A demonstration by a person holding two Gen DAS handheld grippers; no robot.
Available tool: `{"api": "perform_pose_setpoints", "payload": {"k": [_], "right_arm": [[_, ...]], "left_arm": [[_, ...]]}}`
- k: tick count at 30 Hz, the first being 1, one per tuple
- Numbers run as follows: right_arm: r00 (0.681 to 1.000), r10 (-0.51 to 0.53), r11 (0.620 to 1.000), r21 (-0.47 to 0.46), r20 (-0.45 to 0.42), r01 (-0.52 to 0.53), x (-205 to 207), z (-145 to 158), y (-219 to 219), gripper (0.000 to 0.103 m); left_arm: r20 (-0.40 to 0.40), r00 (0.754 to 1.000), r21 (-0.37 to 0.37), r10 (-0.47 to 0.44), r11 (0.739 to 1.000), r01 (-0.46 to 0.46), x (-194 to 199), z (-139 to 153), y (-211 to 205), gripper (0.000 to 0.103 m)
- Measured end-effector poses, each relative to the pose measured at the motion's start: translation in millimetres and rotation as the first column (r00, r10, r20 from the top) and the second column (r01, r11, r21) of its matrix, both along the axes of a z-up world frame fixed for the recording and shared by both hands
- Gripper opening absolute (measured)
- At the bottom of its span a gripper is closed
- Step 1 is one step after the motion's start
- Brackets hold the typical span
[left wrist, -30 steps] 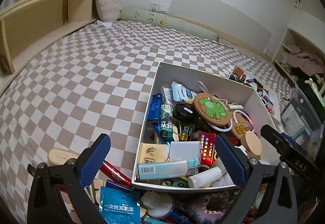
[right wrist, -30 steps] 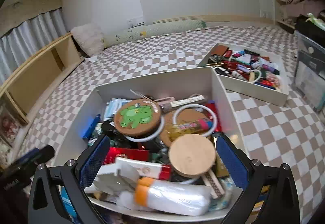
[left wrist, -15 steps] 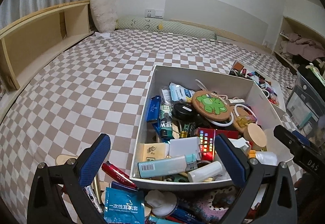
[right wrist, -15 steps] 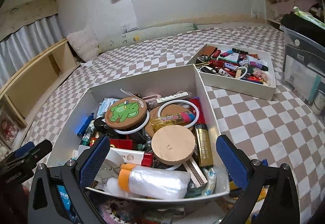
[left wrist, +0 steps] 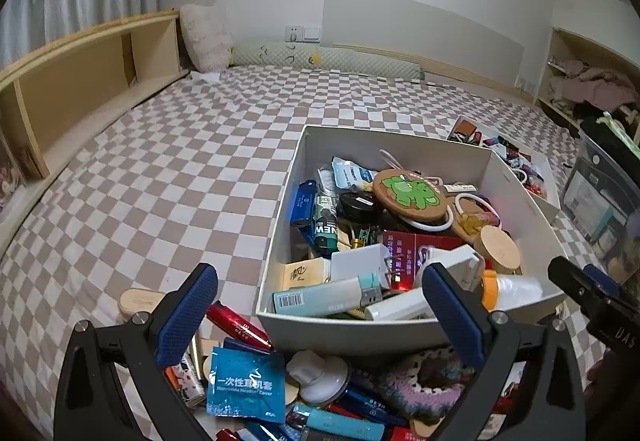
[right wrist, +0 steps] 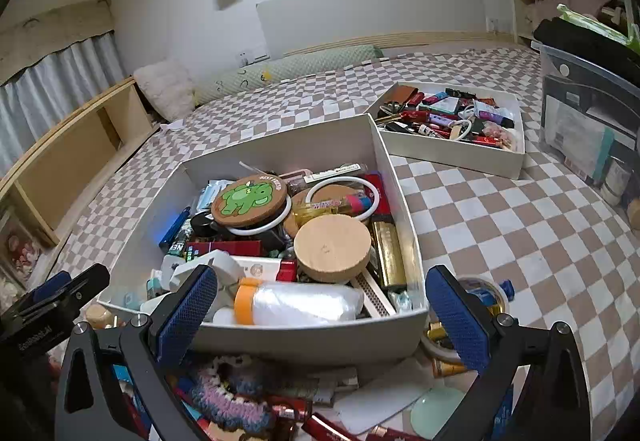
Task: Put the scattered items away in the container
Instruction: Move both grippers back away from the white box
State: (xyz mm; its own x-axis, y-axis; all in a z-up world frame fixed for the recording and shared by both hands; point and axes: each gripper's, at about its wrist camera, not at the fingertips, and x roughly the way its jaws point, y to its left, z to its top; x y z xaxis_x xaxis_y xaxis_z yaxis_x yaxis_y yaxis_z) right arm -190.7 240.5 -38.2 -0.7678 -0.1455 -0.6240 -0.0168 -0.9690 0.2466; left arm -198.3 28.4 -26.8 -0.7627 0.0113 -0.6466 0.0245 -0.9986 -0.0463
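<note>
Both grippers, left gripper (left wrist: 320,317) and right gripper (right wrist: 322,317), hover with jaws wide apart and empty above the loose pile on the bed, just in front of the nearly full box (left wrist: 352,331). The blue packet (left wrist: 246,385) looks light, flat and slippery; pinching an edge seems best.

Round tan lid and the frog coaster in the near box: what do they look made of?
Round tan lid: likely cork or light wood, matte, with a speckled grainy top. Frog coaster: brown cork-like disc, green printed frog, dull finish. Box: seemingly plain grey-white cardboard, thin matte walls.
</note>
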Motion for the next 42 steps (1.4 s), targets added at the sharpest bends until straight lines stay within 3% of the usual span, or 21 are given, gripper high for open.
{"api": "perform_pose_setpoints", "payload": {"k": [9, 17, 26, 42], "right_arm": [[0.999, 0.000, 1.000, 0.012, -0.043, 0.000, 23, 20, 1, 0.103], [0.998, 0.022, 1.000, -0.016, -0.056, -0.023, 47, 38, 7, 0.103], [0.997, 0.031, 0.999, 0.027, -0.065, -0.029, 84, 55, 10, 0.103], [0.994, 0.032, 0.997, 0.078, -0.101, -0.024, 150, 87, 5, 0.103]], "left_arm": [[-0.071, 0.997, -0.029, 0.001, 1.000, -0.003, 30, 23, 3, 0.103], [-0.086, 0.996, -0.012, -0.017, 1.000, 0.016, 55, 38, 7, 0.103], [-0.100, 0.994, 0.013, -0.038, 0.999, 0.039, 85, 61, 7, 0.103], [-0.110, 0.993, -0.029, -0.034, 0.999, 0.031, 141, 84, -3, 0.103]]}}
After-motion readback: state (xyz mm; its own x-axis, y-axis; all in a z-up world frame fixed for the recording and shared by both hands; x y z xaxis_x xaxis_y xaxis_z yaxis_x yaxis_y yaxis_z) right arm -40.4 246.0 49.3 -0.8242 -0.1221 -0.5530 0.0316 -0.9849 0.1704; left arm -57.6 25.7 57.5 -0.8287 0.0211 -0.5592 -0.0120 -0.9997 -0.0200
